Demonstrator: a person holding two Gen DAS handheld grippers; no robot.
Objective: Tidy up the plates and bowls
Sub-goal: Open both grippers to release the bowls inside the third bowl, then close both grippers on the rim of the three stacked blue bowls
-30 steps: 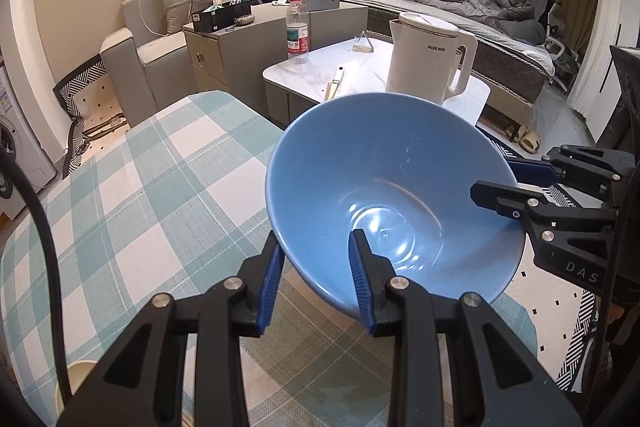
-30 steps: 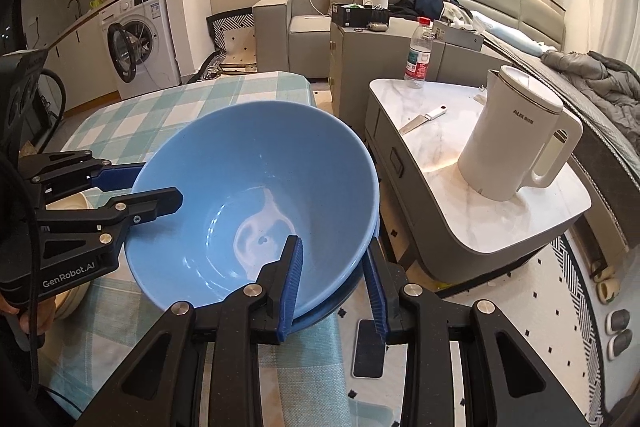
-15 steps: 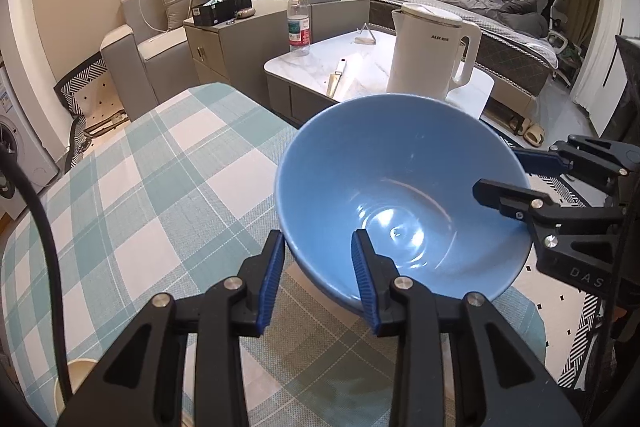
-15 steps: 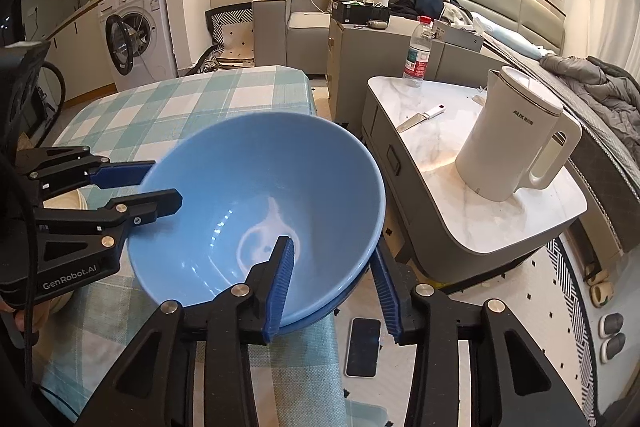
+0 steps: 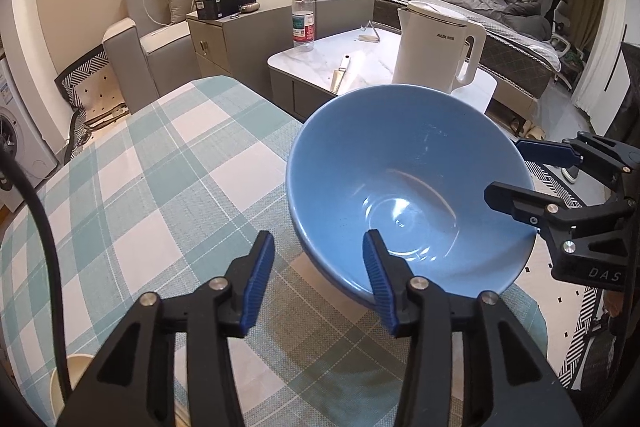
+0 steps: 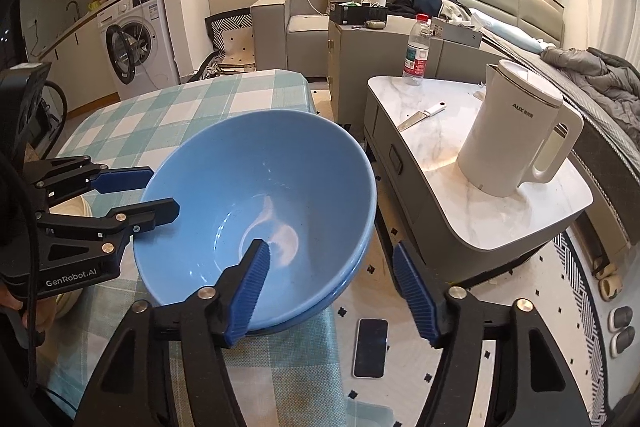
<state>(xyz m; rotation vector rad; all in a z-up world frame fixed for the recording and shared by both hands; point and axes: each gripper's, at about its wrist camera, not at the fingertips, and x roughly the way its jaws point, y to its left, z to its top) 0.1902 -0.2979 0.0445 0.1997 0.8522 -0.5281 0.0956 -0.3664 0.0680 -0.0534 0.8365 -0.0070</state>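
Note:
A blue bowl sits nested in a second blue bowl near the corner of the checked table. It also shows in the right wrist view. My left gripper is open, its jaws astride the near rim without touching. My right gripper is open too, its jaws spread on either side of the bowl's rim at the table edge. Each gripper shows in the other's view, the right and the left.
A cream dish lies at the table's near left. Beyond the table edge stands a low marble table with a white kettle, a knife and a water bottle. A phone lies on the floor.
Both grippers have opened and let go of the blue bowl. The bowl has settled lower, onto the bowl beneath it.

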